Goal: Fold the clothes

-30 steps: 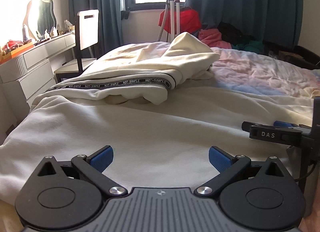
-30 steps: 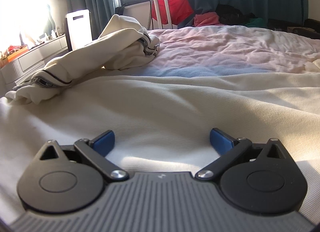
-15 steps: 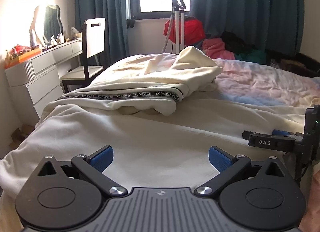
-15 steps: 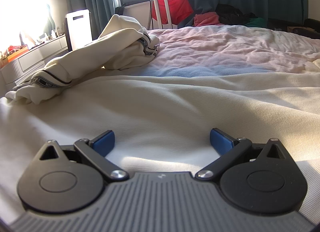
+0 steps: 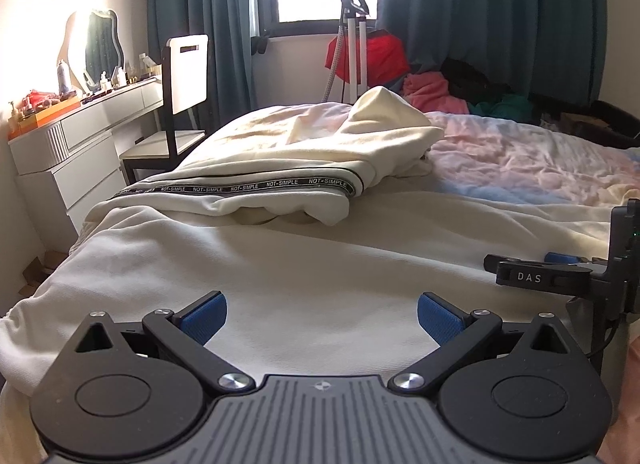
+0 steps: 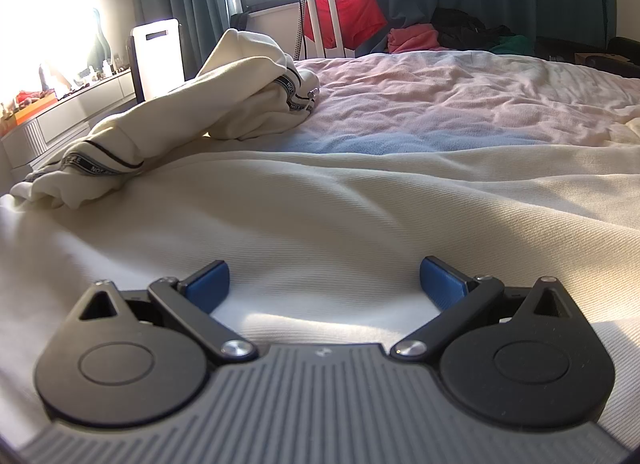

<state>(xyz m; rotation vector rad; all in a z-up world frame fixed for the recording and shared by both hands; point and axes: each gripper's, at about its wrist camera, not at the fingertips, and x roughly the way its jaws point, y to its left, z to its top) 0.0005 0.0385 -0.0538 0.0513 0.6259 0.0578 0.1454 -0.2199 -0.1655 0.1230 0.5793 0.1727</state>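
Note:
A cream garment (image 5: 320,264) lies spread flat across the near part of the bed; it also fills the right wrist view (image 6: 340,216). Its upper part with a black "NOT-SIMPLE" band (image 5: 256,186) is bunched in a heap further back; the heap sits at the left in the right wrist view (image 6: 224,92). My left gripper (image 5: 322,316) is open and empty, low over the cloth near the bed's front edge. My right gripper (image 6: 324,284) is open and empty just above the cloth; its fingers show at the right edge of the left wrist view (image 5: 536,274).
The bed has a pink and blue sheet (image 5: 520,160) beyond the garment. A white dresser (image 5: 72,152) and a chair (image 5: 180,112) stand to the left. A garment steamer stand (image 5: 352,48) and piled clothes (image 5: 432,92) sit under the window.
The left gripper has pulled back and risen, so more of the dresser, chair and bed edge shows. The right gripper has hardly moved. Both stay open.

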